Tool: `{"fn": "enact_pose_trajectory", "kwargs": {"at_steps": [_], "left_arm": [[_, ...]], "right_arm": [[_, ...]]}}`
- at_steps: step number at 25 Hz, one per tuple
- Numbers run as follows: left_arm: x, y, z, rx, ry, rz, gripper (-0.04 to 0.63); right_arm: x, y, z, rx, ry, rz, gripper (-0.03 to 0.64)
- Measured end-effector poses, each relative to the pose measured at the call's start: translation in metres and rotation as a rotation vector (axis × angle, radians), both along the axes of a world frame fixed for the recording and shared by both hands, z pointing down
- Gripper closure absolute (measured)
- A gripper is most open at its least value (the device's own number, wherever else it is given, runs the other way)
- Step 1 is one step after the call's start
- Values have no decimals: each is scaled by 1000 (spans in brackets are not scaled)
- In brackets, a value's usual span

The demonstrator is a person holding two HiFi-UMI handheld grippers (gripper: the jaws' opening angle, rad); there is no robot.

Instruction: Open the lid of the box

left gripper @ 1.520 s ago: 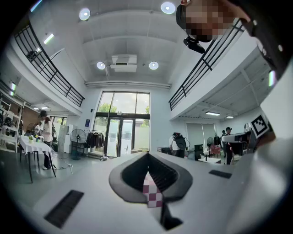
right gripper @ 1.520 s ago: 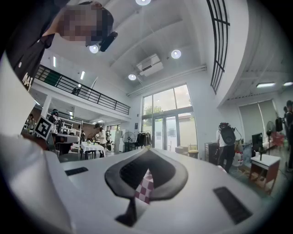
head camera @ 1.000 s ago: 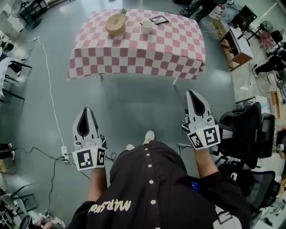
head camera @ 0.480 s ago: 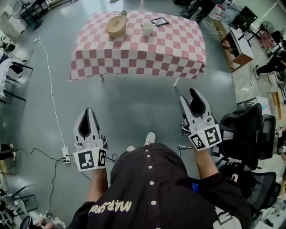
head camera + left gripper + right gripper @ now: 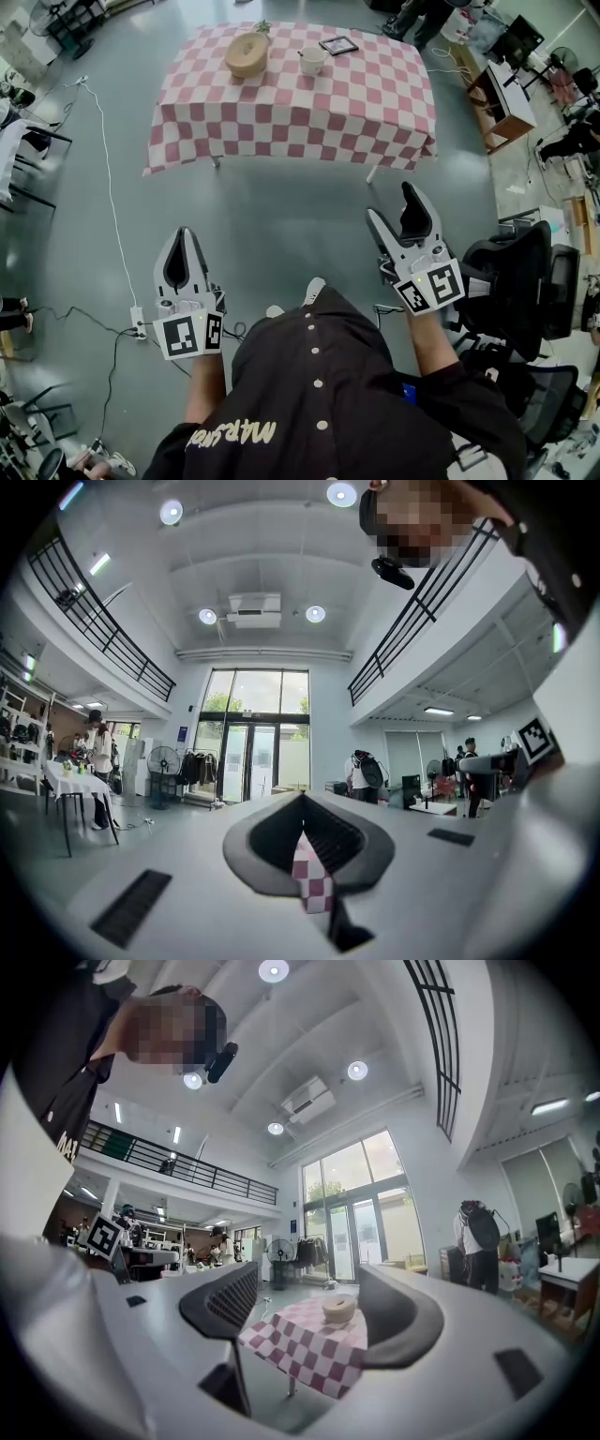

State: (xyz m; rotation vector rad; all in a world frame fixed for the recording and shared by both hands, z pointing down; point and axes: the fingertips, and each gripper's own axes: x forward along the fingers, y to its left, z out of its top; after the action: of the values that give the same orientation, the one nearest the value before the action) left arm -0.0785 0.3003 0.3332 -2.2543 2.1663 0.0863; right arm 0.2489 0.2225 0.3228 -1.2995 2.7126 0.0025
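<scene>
A round tan box with its lid on [image 5: 247,52] stands at the far left of a table under a red-and-white checked cloth [image 5: 291,108], well ahead of me across the grey floor. Both grippers hang in the air far short of the table. My left gripper [image 5: 181,238] is shut and holds nothing; its own view shows only a sliver of the cloth [image 5: 312,881] past the closed jaws. My right gripper [image 5: 394,206] has its jaws opening, with nothing between them; through the gap I see the box [image 5: 338,1309] on the table [image 5: 305,1349].
A white cup [image 5: 311,59] and a small framed picture [image 5: 337,43] stand on the table beside the box. A black office chair [image 5: 520,281] is close at my right. A power strip with a white cable [image 5: 137,322] lies on the floor at left. Desks [image 5: 502,94] stand at right.
The right gripper's jaws have gone from shut to wide apart. The left gripper stays shut in the same place. The table has come slightly nearer.
</scene>
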Motion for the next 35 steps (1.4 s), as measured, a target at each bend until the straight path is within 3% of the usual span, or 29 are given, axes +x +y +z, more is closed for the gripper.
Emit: {"fn": "enact_pose_trajectory", "kwargs": {"at_steps": [6,22,35], "left_arm": [[4,-3,3,-1,1,-22,589],[43,-16,1,6,-13,-92,589],[16,-85,3,3,-5,-95,589]], "right_arm": [[0,-10,4,-5,-3,-28,229],[27,-47,12,-1,-8,-92,215],[4,-117,18,-27,-1,-84,218]]}}
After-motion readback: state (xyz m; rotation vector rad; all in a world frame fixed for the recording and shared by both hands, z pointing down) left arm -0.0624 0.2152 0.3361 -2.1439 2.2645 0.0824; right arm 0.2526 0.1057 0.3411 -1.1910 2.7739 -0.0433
